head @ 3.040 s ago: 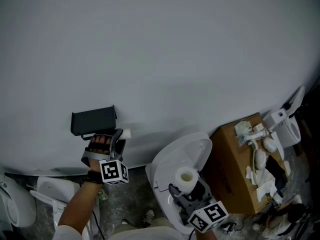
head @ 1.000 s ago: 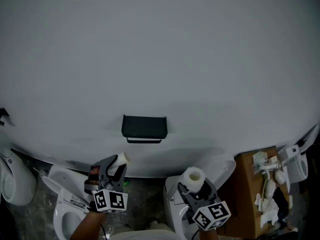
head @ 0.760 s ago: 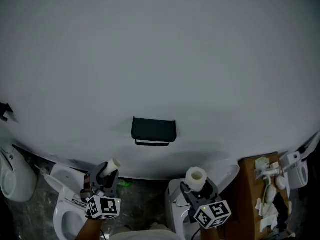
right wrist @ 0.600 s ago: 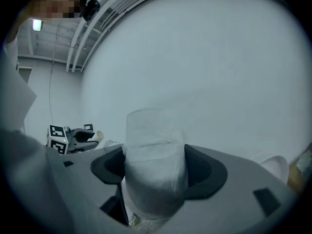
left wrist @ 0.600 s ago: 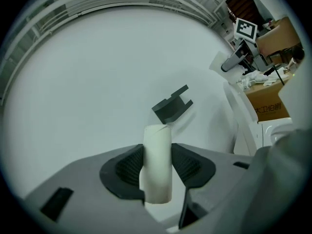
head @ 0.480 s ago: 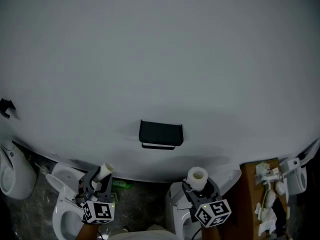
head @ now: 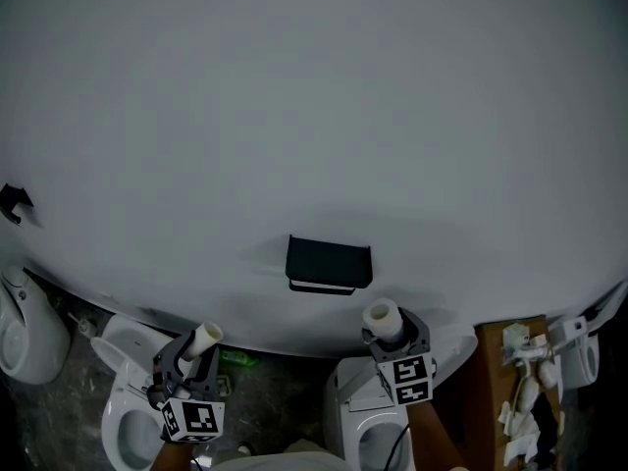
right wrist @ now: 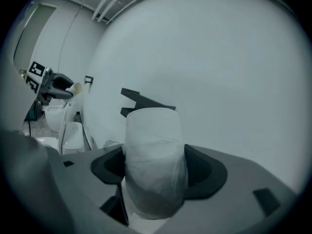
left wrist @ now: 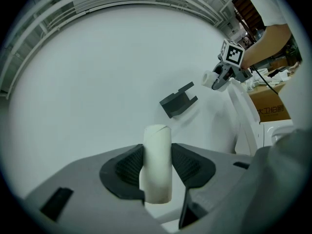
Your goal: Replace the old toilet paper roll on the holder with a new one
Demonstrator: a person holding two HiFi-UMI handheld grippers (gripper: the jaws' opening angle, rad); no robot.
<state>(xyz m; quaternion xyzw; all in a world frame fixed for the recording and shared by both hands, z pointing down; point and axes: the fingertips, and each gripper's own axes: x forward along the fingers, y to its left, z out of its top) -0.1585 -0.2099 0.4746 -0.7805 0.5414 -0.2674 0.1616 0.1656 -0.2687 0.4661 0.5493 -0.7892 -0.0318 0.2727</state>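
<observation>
left fingers [left wrist: 127,165] — pinch bare core [left wrist: 156,167] | right fingers [right wrist: 201,172] — pinch new roll [right wrist: 155,160], seemingly wrapped

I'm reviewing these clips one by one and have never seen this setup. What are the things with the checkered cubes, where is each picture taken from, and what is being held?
There is no robot here. A person carries a handheld gripper in each hand, and the marked cubes are part of those grippers. The head view comes from a camera on the person's head. It looks down a white wall with a black holder that has no roll on it, and toilets on the floor below. The other two views come from a camera riding on each gripper, looking along its fingers. The left gripper clamps a thin bare tube, probably the old roll's core. The right gripper clamps a full paper roll, close below the holder.
</observation>
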